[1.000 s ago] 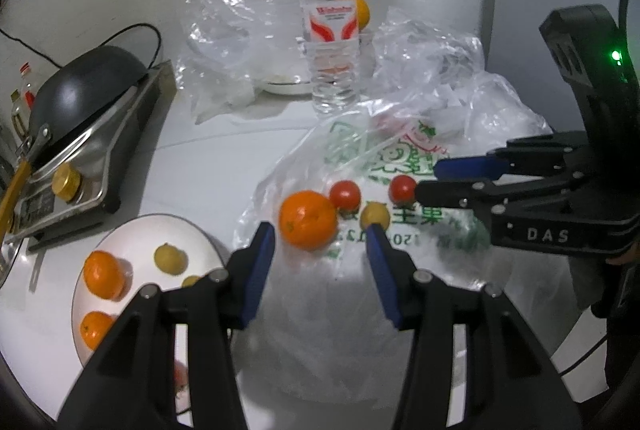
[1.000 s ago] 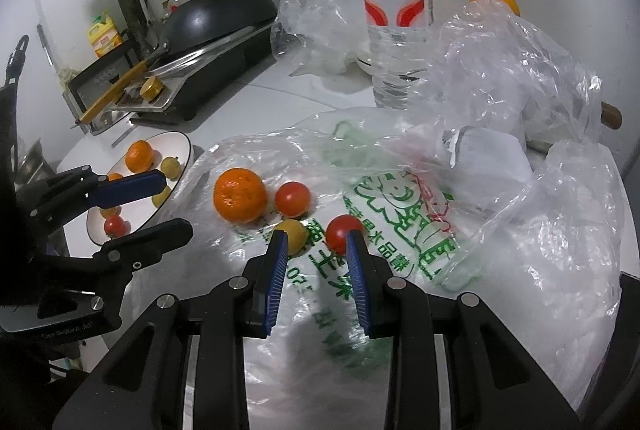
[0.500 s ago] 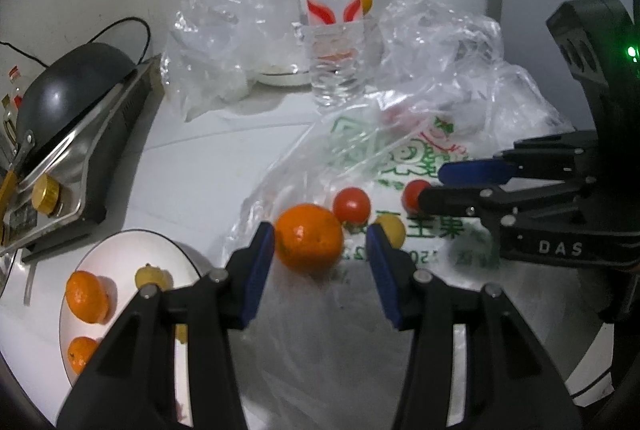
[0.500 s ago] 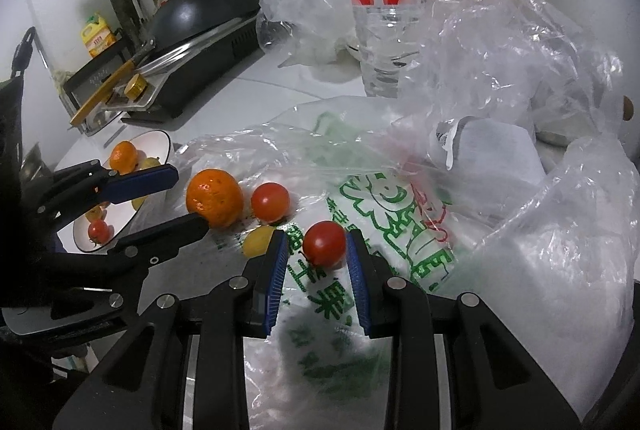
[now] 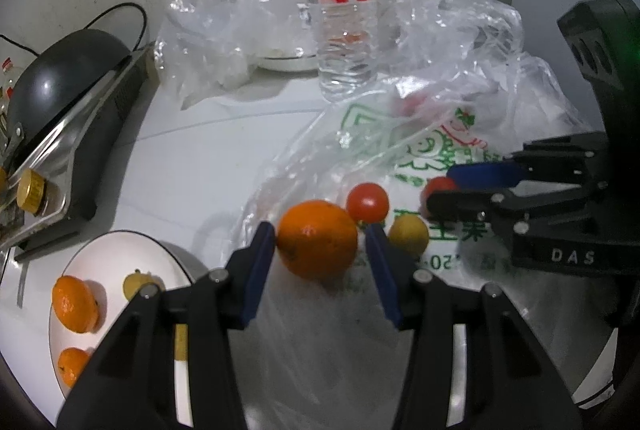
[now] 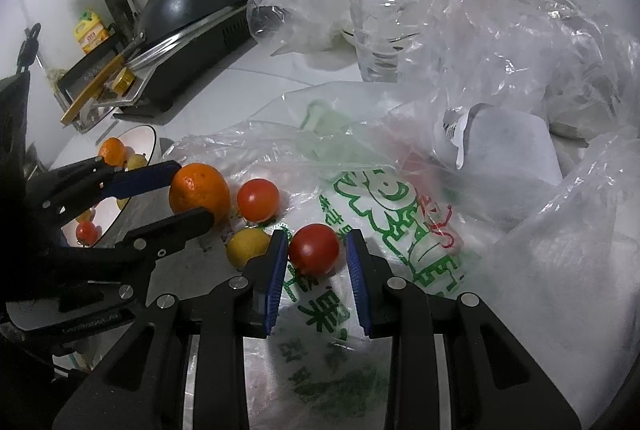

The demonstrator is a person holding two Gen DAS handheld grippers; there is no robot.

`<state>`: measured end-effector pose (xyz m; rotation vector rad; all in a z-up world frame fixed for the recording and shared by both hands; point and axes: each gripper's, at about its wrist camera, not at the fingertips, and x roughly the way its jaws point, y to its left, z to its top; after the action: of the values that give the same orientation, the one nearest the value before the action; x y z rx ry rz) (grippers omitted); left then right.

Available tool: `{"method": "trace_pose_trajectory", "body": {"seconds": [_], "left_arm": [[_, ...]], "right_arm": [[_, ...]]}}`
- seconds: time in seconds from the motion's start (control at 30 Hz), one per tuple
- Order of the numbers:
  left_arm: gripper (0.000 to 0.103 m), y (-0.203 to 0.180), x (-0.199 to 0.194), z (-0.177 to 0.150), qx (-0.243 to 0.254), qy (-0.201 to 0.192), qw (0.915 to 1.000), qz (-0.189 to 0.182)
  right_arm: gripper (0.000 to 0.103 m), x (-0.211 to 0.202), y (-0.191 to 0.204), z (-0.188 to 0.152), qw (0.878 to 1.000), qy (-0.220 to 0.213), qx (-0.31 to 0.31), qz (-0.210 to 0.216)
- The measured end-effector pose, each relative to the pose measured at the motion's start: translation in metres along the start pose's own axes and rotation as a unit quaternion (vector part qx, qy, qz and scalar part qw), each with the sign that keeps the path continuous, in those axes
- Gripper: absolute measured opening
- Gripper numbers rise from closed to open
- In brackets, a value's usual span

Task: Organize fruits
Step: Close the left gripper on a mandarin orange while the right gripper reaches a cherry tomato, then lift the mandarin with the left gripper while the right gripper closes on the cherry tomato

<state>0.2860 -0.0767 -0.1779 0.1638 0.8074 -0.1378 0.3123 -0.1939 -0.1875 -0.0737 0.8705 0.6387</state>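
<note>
An orange lies on a printed plastic bag, between the blue pads of my left gripper. That gripper is open, with a thin gap on the right side. A red tomato sits between the tips of my right gripper, whose jaws stand narrow but apart from it. Another tomato and a small yellow fruit lie between the two. A white plate at the lower left holds two oranges and small yellow fruits.
A water bottle stands behind the bag. Crumpled clear bags pile up at the right and back. A black pan on a cooker fills the left side. The white countertop lies between cooker and bag.
Both grippers moved forward and down toward the fruit. The orange now sits between the left fingers and the tomato between the right fingers. Neither jaw width changed.
</note>
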Motion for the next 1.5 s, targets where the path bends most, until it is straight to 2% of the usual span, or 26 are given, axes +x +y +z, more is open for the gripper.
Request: {"method": "trace_pose_trajectory", "body": {"seconds": [0.2, 0.7, 1.5], "left_arm": [[0.049, 0.002, 0.007, 0.000, 0.001, 0.008, 1.0000, 0.000], [0.046, 0.001, 0.002, -0.004, 0.010, -0.006, 0.9998, -0.014], [0.046, -0.006, -0.034, -0.007, 0.015, -0.032, 0.9988, -0.033]], "right_arm": [[0.032, 0.005, 0.002, 0.000, 1.000, 0.006, -0.006, -0.003], [0.031, 0.009, 0.008, 0.001, 1.000, 0.003, -0.017, -0.010], [0.030, -0.017, 0.020, -0.001, 0.999, -0.018, -0.028, -0.021]]}}
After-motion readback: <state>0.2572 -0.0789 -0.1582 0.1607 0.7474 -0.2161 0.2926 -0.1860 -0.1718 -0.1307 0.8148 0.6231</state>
